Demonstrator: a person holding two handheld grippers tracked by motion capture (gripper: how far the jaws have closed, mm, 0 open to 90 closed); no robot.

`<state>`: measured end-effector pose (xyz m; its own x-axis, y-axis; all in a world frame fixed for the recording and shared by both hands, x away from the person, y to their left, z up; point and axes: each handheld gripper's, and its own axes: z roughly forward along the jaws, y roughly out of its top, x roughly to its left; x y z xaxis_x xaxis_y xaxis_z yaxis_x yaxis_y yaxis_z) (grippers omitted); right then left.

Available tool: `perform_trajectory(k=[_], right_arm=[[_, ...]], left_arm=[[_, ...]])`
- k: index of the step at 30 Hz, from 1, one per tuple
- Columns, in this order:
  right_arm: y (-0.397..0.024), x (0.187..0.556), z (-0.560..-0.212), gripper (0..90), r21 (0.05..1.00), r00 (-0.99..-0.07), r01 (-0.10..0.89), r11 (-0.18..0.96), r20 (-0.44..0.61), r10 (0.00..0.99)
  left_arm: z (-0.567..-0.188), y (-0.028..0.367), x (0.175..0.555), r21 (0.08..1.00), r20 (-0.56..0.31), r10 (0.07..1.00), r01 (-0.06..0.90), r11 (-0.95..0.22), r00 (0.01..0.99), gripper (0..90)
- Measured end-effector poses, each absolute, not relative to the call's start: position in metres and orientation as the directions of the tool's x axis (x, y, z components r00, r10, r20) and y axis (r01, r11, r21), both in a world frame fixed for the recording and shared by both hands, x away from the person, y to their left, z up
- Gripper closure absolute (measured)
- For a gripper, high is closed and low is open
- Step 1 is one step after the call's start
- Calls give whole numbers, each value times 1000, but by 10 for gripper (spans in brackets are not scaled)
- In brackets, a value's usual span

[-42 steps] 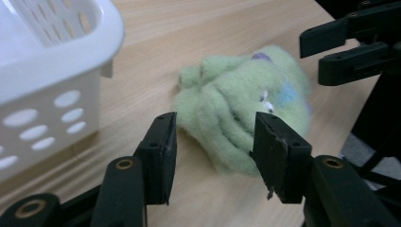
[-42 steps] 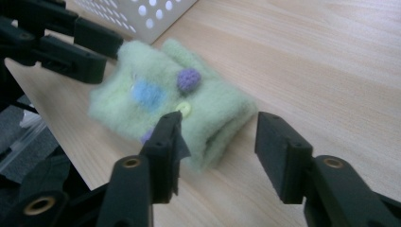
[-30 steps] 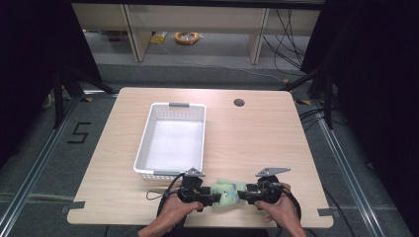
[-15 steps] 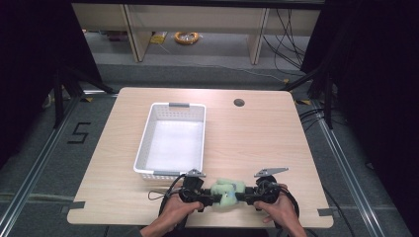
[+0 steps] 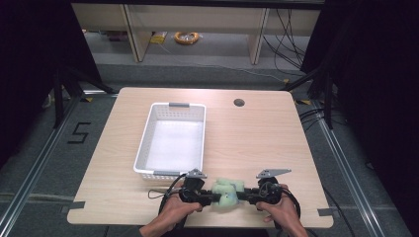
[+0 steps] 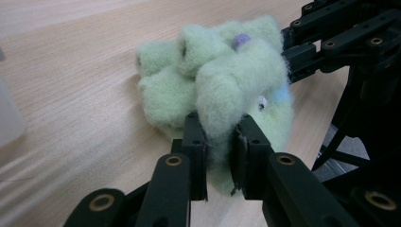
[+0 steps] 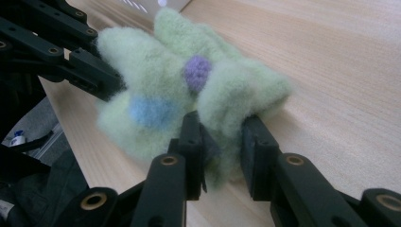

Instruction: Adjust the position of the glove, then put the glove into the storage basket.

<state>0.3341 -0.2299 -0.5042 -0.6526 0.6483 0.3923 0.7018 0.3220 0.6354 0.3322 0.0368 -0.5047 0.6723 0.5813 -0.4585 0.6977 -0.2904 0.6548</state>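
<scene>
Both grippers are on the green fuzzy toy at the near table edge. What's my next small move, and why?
Probably lift it a little with both hands together. The left gripper and right gripper have just been closing, and each now pinches a fold of the green plush toy, which lies on the table just on the near side of the white basket. A small lift tests both grips before carrying it there.
</scene>
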Motion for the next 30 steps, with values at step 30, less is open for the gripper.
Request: perform_trajectory(k=[30], right_arm=[[-222, 316, -477, 733, 683, -677, 669, 292, 398, 619]], left_arm=[[-477, 55, 315, 707, -436, 552, 650, -279, 711, 766]])
